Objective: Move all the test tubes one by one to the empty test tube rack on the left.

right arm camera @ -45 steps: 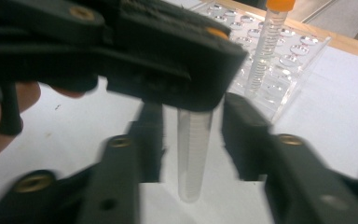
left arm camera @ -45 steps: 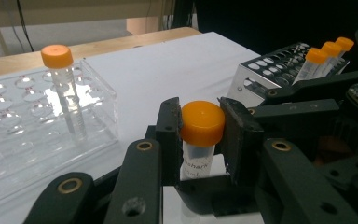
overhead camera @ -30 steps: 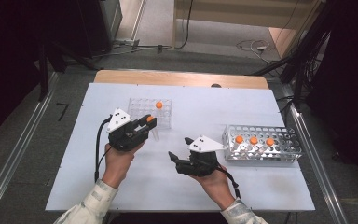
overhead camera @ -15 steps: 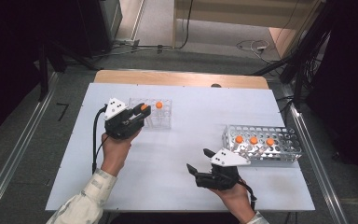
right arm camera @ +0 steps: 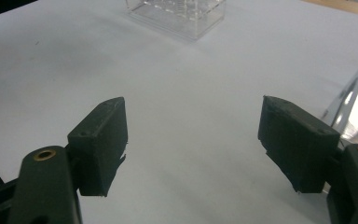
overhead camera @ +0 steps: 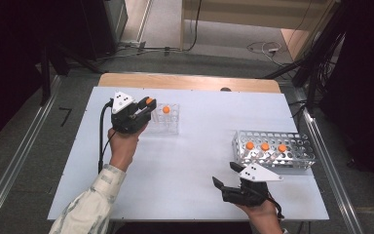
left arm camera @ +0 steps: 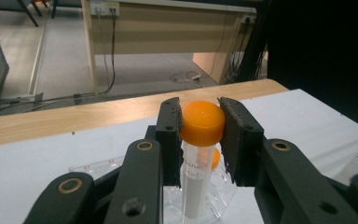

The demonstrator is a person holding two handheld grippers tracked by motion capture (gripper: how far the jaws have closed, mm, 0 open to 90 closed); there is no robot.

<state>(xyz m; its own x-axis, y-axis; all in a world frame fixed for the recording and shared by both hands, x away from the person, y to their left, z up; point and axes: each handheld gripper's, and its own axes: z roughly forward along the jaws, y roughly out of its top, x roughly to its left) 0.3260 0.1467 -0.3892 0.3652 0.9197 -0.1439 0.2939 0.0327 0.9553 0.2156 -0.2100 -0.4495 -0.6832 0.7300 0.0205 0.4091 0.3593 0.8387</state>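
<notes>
My left gripper (overhead camera: 144, 108) is shut on the orange cap of a clear tube (overhead camera: 149, 102), held upright at the left end of a clear rack (overhead camera: 171, 127). In the left gripper view both pads press the cap of the tube (left arm camera: 203, 122), inside my left gripper (left arm camera: 200, 135); its lower end hangs over the clear rack (left arm camera: 103, 164). One more orange-capped tube (overhead camera: 166, 109) stands in that rack. My right gripper (overhead camera: 224, 174) rests near the table's front edge. Its jaws have just been opening, and my right gripper (right arm camera: 192, 140) stands open with nothing between them.
A wire mesh rack (overhead camera: 298, 155) at the right holds three orange-capped tubes (overhead camera: 265, 146), just beyond my right gripper. A wooden strip (overhead camera: 190, 82) runs along the far edge of the white table (overhead camera: 195, 146). The clear rack (right arm camera: 177, 11) lies far ahead in the right gripper view.
The left gripper has carried the tube away from me, up to the clear rack. The right gripper has drawn back to the right, toward the front edge beside the mesh rack.
</notes>
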